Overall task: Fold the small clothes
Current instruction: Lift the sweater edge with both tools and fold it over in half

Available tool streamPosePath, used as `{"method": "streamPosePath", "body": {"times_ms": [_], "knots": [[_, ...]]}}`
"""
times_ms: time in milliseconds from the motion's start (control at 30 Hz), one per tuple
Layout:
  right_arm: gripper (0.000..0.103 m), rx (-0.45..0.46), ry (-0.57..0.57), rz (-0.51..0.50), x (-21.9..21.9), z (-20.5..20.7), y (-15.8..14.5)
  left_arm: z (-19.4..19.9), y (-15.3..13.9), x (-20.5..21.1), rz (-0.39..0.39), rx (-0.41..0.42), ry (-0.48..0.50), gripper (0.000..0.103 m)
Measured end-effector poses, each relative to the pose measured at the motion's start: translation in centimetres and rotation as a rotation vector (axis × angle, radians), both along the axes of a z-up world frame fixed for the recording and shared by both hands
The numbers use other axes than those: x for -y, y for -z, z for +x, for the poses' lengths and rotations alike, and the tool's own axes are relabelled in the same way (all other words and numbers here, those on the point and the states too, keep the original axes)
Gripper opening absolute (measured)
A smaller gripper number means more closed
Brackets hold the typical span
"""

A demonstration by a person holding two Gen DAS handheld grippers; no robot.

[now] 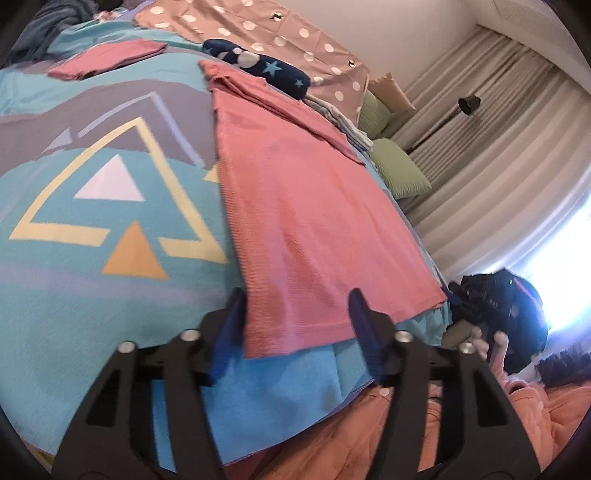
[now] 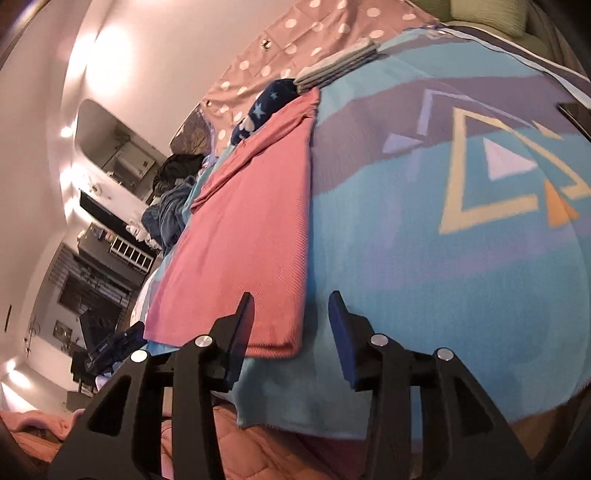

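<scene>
A pink garment (image 1: 295,206) lies flat in a long strip on the turquoise patterned bedspread (image 1: 110,229). It also shows in the right wrist view (image 2: 251,229), folded lengthwise with a doubled near edge. My left gripper (image 1: 297,314) is open and empty, its fingers on either side of the garment's near left corner. My right gripper (image 2: 291,314) is open and empty, over the garment's near right corner. The other gripper (image 1: 491,306) shows at the bed's right edge, held by a hand.
A folded pink piece (image 1: 107,59) lies at the far left. A navy star-print cloth (image 1: 266,70) and a folded grey stack (image 2: 332,70) lie beyond the garment. Green pillows (image 1: 399,170), a polka-dot sheet (image 1: 258,33), an orange quilt (image 1: 369,424) below.
</scene>
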State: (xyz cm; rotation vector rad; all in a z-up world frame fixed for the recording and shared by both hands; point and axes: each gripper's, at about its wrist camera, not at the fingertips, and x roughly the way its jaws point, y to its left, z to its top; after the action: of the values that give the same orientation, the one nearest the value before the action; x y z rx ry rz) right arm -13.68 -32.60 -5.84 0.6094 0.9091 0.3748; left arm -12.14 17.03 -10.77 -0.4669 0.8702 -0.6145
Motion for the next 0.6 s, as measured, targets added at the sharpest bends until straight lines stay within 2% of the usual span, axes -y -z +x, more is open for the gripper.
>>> {"method": "streamPosePath", "body": {"times_ms": [100,167,200,233,267,333,433,500,600], "knots": [[0.043,-0.035,-0.055,0.023,-0.8,1.5,1.2,0.3,0.2,0.5,0.009,0.003,0.012,0.064],[0.044,-0.030,-0.099,0.064,-1.4,2.1,1.3,0.6,0.4,0.2,-0.025,-0.001,0.012,0.060],[0.036,-0.038,-0.120,0.095,-1.6,2.1,1.4,0.8,0.5,0.2,-0.040,0.000,0.017,0.040],[0.023,-0.063,-0.154,0.163,-1.9,2.4,1.8,1.0,0.7,0.4,-0.055,-0.015,0.031,0.009],[0.005,-0.097,-0.163,0.252,-2.1,2.8,2.3,1.4,0.9,0.5,-0.069,-0.036,0.035,0.010],[0.005,-0.048,-0.130,0.329,-1.6,2.7,1.2,1.6,0.2,0.4,-0.087,-0.012,0.013,0.010],[0.004,0.120,-0.085,0.453,0.1,2.1,-2.8,1.1,-3.7,-0.2,-0.160,0.114,-0.006,0.009],[0.004,0.223,-0.079,0.444,0.4,1.6,-6.0,0.6,-6.6,-0.7,-0.213,0.204,-0.011,0.009],[0.004,0.337,-0.098,0.422,0.0,0.9,-10.1,-0.5,-11.1,-0.8,-0.225,0.343,-0.012,0.009]]}}
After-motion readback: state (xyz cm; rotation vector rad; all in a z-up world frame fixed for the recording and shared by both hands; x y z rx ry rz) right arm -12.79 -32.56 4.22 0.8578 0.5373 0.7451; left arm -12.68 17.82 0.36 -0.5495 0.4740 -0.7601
